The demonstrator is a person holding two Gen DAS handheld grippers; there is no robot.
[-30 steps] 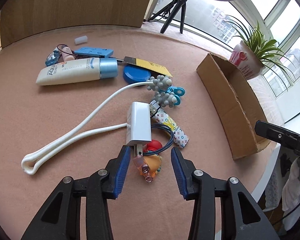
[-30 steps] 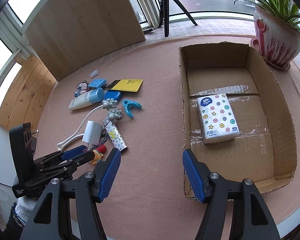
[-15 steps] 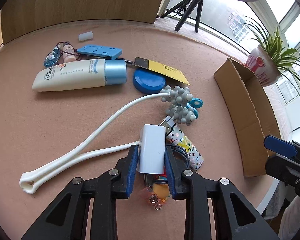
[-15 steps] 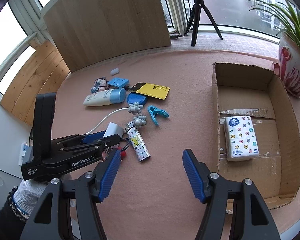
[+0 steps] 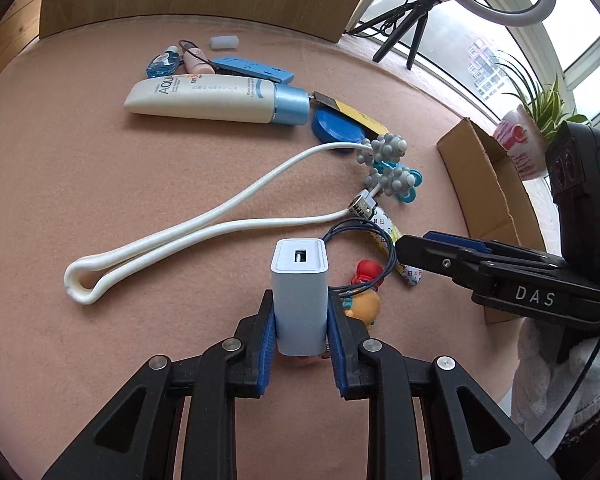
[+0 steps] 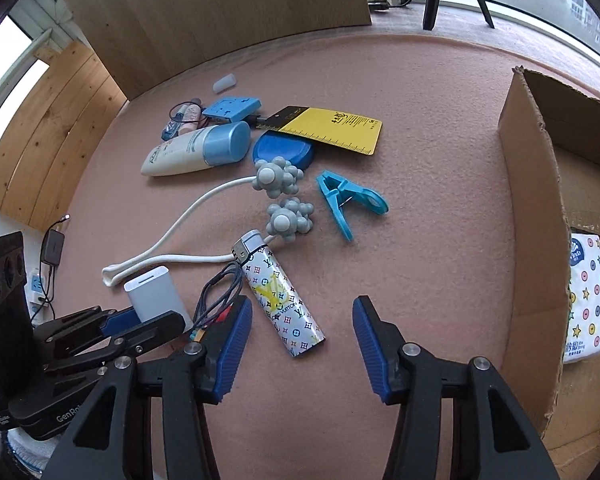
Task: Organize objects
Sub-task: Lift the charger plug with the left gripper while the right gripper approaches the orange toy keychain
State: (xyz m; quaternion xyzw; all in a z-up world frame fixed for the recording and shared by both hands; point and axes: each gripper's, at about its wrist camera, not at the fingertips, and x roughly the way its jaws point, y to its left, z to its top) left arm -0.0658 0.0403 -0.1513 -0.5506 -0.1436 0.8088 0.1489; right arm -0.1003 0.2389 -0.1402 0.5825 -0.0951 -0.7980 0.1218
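Our left gripper [image 5: 300, 334] has its blue fingers [image 5: 267, 344] pressed on both sides of the white rectangular USB charger block [image 5: 300, 300], and they are closing a touch more. The block stands lifted on end, port up. Just beside the block lie a dark thin cord loop [image 5: 374, 256] and a small orange and red toy figure [image 5: 364, 296]; beyond the block runs a white folded cable [image 5: 204, 224]. Our right gripper [image 6: 302, 344] hovers with fingers apart but closing, straddling the lower end of the white patterned lighter [image 6: 280, 300] without touching it. Right of the block, past the lighter, stands the brown cardboard box [image 6: 534, 240] on the pink felt worktop [image 6: 420, 240], a white star-printed tissue pack [image 6: 586, 300] inside
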